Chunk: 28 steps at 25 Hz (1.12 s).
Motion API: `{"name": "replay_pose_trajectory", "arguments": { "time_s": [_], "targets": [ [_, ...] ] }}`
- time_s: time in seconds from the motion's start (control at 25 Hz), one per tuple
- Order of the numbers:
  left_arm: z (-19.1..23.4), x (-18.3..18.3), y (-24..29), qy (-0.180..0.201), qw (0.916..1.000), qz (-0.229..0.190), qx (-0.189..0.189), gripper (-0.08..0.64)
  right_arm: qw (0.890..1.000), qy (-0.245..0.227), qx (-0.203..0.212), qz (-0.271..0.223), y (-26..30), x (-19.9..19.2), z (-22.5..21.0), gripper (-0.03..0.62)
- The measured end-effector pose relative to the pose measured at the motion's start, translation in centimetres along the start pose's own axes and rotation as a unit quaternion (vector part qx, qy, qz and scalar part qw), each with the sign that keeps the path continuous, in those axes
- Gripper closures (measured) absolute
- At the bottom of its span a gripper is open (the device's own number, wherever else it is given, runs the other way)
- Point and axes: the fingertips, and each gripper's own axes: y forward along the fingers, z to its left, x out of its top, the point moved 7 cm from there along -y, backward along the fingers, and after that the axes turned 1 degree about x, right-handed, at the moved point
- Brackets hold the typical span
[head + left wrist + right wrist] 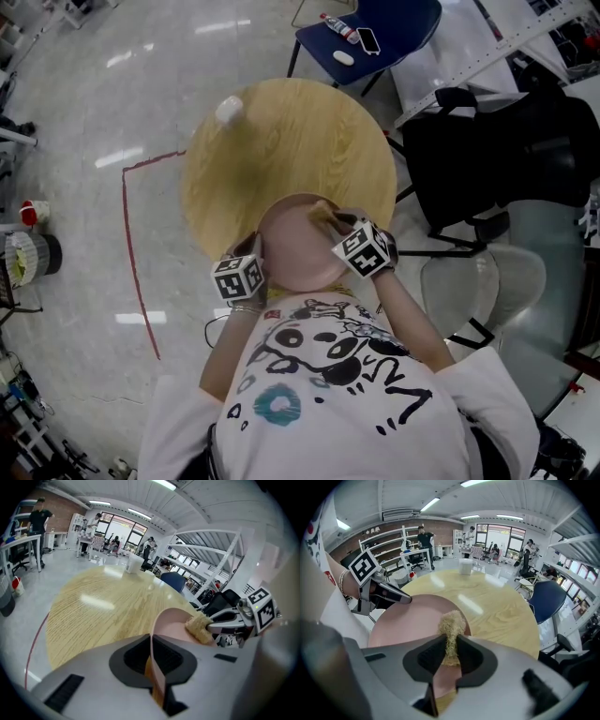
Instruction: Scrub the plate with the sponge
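Observation:
A pink plate [292,246] is held tilted over the near edge of the round wooden table [281,141]. My left gripper [251,255] is shut on the plate's left rim [157,634], which runs edge-on between its jaws. My right gripper [339,225] is shut on a tan fibrous sponge [451,632]. The sponge [323,216] rests against the plate's far right part [408,618]. In the left gripper view the sponge [200,627] shows pressed on the plate's face with the right gripper [220,623] behind it.
A white cup [229,110] stands at the table's far left edge. A blue chair [370,33] with a bottle and small items is beyond the table. A black bag [497,150] and a clear chair [487,281] are at the right. Red tape [131,244] marks the floor.

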Motion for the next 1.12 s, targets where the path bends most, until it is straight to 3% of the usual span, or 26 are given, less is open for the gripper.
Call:
{"name": "replay_pose_trajectory", "arguments": {
  "time_s": [0.68, 1.12],
  "targets": [
    [0.0, 2.6, 2.2, -0.052, 0.9980, -0.034, 0.017, 0.534, 1.000, 0.018, -0.007, 0.004, -1.1, -1.4, -0.3, 0.515],
    [0.0, 2.9, 2.7, -0.048, 0.9982, -0.033, 0.016, 0.534, 0.998, 0.020, 0.052, 0.014, -1.3, -2.4, 3.2, 0.515]
  ]
}}
